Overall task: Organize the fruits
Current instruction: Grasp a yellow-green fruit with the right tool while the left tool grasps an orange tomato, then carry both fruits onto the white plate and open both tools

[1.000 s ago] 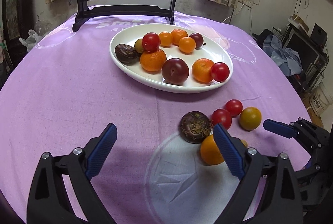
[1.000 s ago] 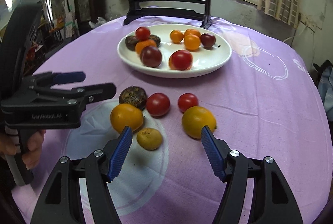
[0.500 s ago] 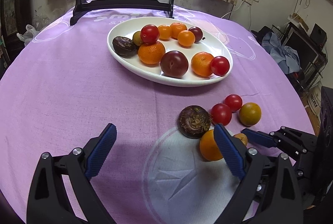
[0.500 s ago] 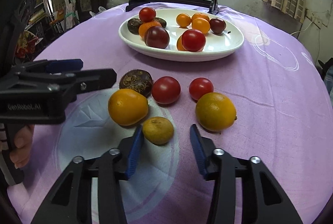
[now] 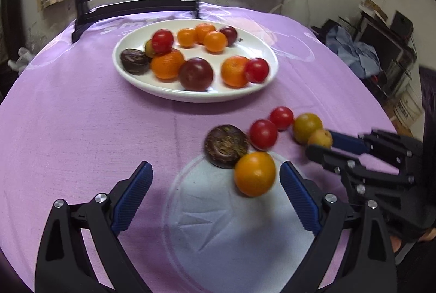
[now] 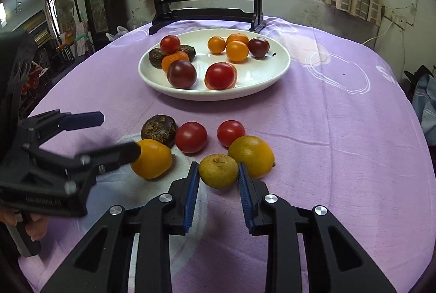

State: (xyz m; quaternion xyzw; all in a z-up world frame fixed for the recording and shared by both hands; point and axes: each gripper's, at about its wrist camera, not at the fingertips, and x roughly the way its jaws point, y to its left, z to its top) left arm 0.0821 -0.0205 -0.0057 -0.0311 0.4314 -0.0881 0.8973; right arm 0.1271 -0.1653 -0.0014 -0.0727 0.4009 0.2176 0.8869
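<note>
Gripping a small yellow-green fruit (image 6: 218, 171), our right gripper (image 6: 218, 181) has just been closing; a lemon (image 6: 251, 156) crowds its right finger, white plate (image 6: 275, 76) ahead. Our left gripper (image 5: 215, 191) gapes open beside an orange (image 5: 255, 173).

Right tool (image 6: 218, 185) jaws just closed onto small yellowish fruit (image 6: 218, 171).

— Your left wrist camera sits low and near the tablecloth (image 5: 81, 129), angled down, facing the far white plate (image 5: 152, 91).

— And your right one looks the same way from further right; both share the plate and the near loose fruit cluster (image 6: 190, 137), each catching the other gripper.
</note>
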